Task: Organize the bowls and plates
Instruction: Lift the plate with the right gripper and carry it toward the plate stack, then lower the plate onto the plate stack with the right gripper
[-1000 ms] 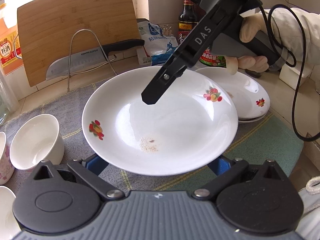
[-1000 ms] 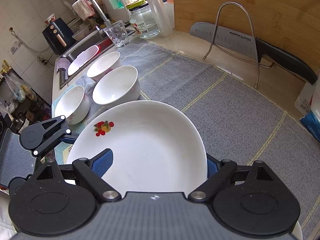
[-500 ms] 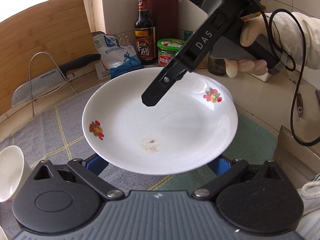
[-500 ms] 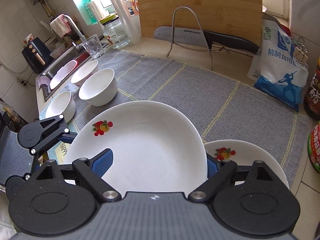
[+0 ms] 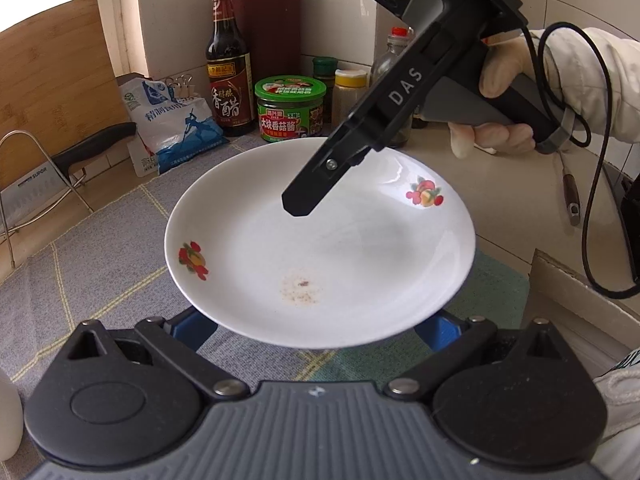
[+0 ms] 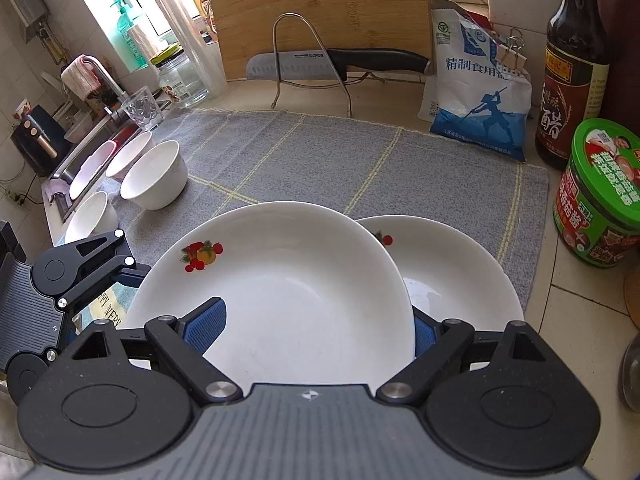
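Domestic kitchen. A tiled counter [image 6: 580, 292] is carrying a vinegar bottle [image 6: 576, 68], salt bag [image 6: 480, 92] and sauce jar [image 6: 596, 196]; a cleaver [image 6: 336, 65] is resting against a bamboo board [image 6: 316, 12]; a sink [image 6: 86, 160] is sitting at the counter's left edge.

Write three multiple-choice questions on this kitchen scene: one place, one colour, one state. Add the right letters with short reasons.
1. The knife lies: A in a drawer; B on the wire rack before the cutting board; C on the floor.
2. The sauce jar's lid is: A red; B green; C yellow.
3. The upper plate is: A upside down; B broken; C held up in the right gripper.
Key: B, its blade rests across the rack; B, the lid shows green; C, a finger reaches over its rim.
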`<state>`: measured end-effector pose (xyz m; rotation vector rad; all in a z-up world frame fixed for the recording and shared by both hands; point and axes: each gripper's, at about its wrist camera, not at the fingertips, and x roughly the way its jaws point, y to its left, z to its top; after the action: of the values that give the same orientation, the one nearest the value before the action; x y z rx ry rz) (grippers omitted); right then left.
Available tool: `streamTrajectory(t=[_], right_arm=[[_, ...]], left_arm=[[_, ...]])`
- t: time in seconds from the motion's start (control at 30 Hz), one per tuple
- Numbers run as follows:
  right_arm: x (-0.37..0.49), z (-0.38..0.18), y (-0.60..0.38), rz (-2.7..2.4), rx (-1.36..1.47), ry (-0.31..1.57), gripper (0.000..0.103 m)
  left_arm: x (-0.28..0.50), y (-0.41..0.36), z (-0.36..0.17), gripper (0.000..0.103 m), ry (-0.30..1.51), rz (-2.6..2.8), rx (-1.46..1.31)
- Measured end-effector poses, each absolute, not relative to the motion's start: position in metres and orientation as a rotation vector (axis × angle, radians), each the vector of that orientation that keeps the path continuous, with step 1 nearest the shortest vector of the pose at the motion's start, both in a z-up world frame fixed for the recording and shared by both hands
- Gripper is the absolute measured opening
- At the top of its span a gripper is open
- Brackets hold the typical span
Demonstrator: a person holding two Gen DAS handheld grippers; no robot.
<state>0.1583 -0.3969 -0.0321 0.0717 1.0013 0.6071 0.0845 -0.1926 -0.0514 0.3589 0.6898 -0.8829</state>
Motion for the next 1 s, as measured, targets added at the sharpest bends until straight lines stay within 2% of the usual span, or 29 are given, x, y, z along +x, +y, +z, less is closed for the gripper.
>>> streamTrajectory(t=[1.0], right_arm=[[0.18, -0.067, -0.433, 0.582, 0.096, 1.058, 0.094]], left_arm=[[0.113, -0.216, -0.062, 0.102, 0.717, -0.886, 0.388]])
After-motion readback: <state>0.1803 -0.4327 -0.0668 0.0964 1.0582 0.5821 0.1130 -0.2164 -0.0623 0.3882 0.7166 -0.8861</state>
